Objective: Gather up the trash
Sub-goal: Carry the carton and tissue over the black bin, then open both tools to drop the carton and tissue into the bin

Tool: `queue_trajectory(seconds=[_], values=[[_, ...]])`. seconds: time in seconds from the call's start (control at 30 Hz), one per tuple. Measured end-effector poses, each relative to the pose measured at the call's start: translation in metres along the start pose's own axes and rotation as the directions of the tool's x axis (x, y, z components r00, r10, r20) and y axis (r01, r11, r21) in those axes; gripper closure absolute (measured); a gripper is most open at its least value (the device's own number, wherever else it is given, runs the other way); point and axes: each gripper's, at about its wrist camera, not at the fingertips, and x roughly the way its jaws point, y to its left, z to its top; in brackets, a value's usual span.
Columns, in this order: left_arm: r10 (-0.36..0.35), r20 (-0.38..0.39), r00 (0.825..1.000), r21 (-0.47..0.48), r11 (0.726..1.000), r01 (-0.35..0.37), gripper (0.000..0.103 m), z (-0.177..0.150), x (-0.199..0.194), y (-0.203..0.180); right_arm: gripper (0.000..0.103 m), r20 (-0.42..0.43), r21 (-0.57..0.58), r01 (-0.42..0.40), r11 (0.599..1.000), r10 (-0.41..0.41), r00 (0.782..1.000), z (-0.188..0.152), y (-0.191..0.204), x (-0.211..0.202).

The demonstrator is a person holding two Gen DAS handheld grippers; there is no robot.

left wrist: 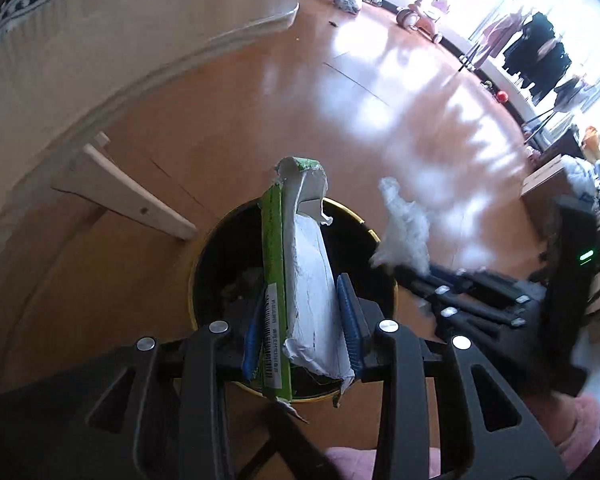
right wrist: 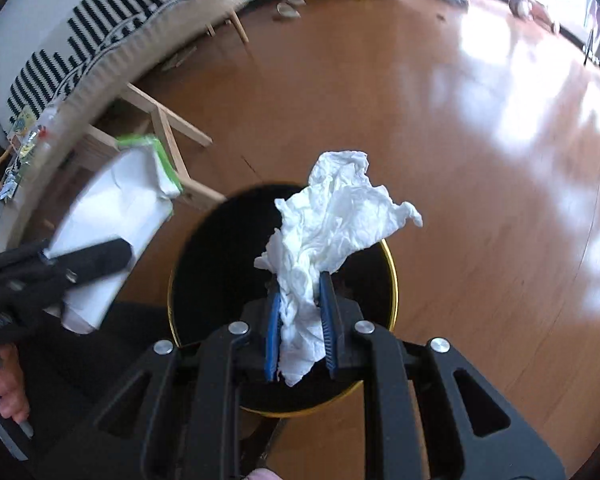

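Two tools over black gold-rimmed bin [right wrist: 388,276] on wood floor: left tool [left wrist: 300,316] clamped on torn green/white carton [left wrist: 304,264], right tool [right wrist: 300,320] pinching crumpled white tissue [right wrist: 336,216], both above bin mouth.

The trash bin [left wrist: 236,280] stands on the floor [left wrist: 260,112], just right of the bench [left wrist: 100,60] and its leg [left wrist: 132,200]. The left claw [left wrist: 302,320] holds a torn carton [left wrist: 300,264] over the bin's left part. To its right, the right claw [right wrist: 300,328] holds a crumpled tissue [right wrist: 332,216] over the bin's right part. A sofa [right wrist: 112,40] lies far left, behind the bench.
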Motion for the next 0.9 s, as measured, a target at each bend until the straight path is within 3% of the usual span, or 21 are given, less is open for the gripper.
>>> queue_trajectory(seconds=[0.03, 0.33, 0.4, 0.43, 0.47, 0.57, 0.7, 0.8, 0.9], values=[[0.026, 0.018, 0.999, 0.019, 0.999, -0.027, 0.070, 0.002, -0.002, -0.001, 0.085, -0.008, 0.001, -0.011, 1.000, 0.011, 1.000, -0.002, 0.000, 0.003], [0.014, -0.034, 0.999, 0.012, 1.000, -0.014, 0.066, -0.004, 0.015, -0.001, 0.084, -0.050, -0.027, -0.067, 0.997, 0.065, 0.997, -0.003, -0.003, 0.015], [0.035, -0.051, 0.998, 0.019, 0.999, -0.034, 0.049, 0.001, 0.018, -0.006, 0.063, -0.070, -0.058, -0.095, 0.994, 0.091, 0.993, -0.007, -0.002, 0.017], [0.047, -0.042, 0.998, 0.020, 0.999, -0.046, 0.030, 0.001, 0.018, -0.007, 0.027, -0.072, -0.070, -0.103, 0.992, 0.098, 0.993, -0.006, 0.000, 0.018], [0.044, -0.017, 0.999, 0.018, 0.999, -0.044, 0.015, 0.001, 0.015, -0.006, 0.006, -0.070, -0.086, -0.108, 0.990, 0.102, 0.992, -0.008, 0.002, 0.017], [0.045, 0.064, 0.997, 0.011, 0.999, -0.046, 0.006, 0.001, 0.001, -0.008, 0.007, -0.078, -0.131, -0.089, 0.987, 0.079, 0.994, -0.022, 0.001, 0.016], [-0.019, 0.065, 0.998, 0.000, 1.000, 0.019, 0.007, 0.013, -0.015, -0.007, 0.007, -0.024, -0.143, -0.019, 0.990, 0.016, 1.000, -0.032, -0.012, 0.006], [0.045, 0.149, 0.988, -0.017, 0.999, -0.043, 0.006, 0.031, -0.059, 0.009, 0.007, 0.034, -0.130, 0.013, 0.991, -0.008, 0.999, -0.022, -0.008, -0.003], [0.152, 0.264, 0.952, -0.073, 0.988, -0.137, 0.006, 0.039, -0.117, 0.042, 0.007, 0.085, -0.132, 0.023, 0.991, -0.012, 0.996, -0.008, 0.002, -0.011]])
